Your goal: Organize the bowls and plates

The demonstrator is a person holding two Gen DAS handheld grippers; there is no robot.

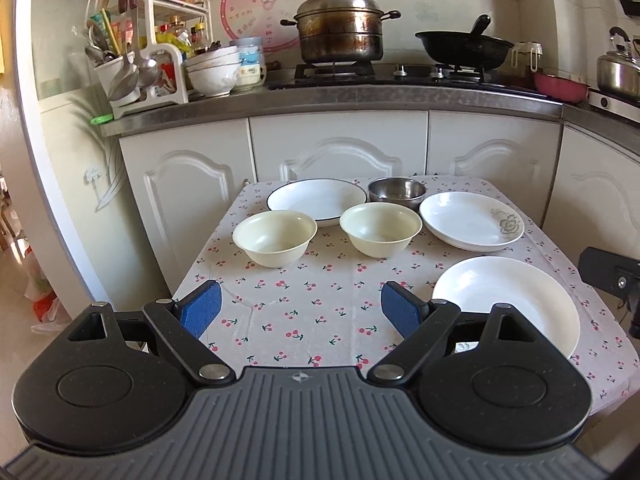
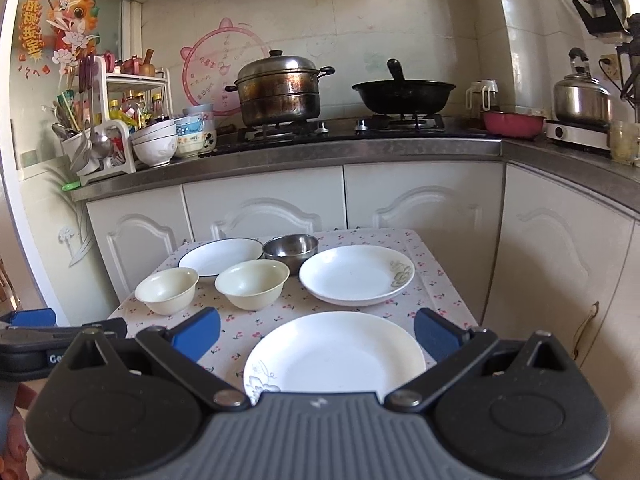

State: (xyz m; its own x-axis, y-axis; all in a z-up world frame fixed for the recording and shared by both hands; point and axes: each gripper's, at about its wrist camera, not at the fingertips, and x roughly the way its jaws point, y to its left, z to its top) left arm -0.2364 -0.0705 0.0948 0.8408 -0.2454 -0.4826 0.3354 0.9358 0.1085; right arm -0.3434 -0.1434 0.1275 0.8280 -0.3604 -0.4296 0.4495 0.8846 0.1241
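Note:
On a small table with a cherry-print cloth (image 1: pixel 320 300) stand two cream bowls (image 1: pixel 275 237) (image 1: pixel 381 229), a steel bowl (image 1: pixel 396 193), a dark-rimmed white plate (image 1: pixel 316 200), a flower-print white plate (image 1: pixel 472 220) and a near white plate (image 1: pixel 508 300). My left gripper (image 1: pixel 301 310) is open and empty above the near cloth, left of the near plate. My right gripper (image 2: pixel 316 334) is open and empty, its pads either side of the near white plate (image 2: pixel 336 354). The right wrist view also shows the cream bowls (image 2: pixel 168 290) (image 2: pixel 252 283), steel bowl (image 2: pixel 290 250), dark-rimmed plate (image 2: pixel 220 256) and flower plate (image 2: pixel 356 274).
Behind the table are white cabinet doors (image 1: pixel 340 148) and a counter with a steamer pot (image 1: pixel 340 28), a black wok (image 1: pixel 464 48), stacked bowls (image 1: pixel 212 68), a utensil rack (image 1: pixel 140 40) and a kettle (image 1: pixel 618 64). The left gripper shows at the left edge of the right wrist view (image 2: pixel 32 340).

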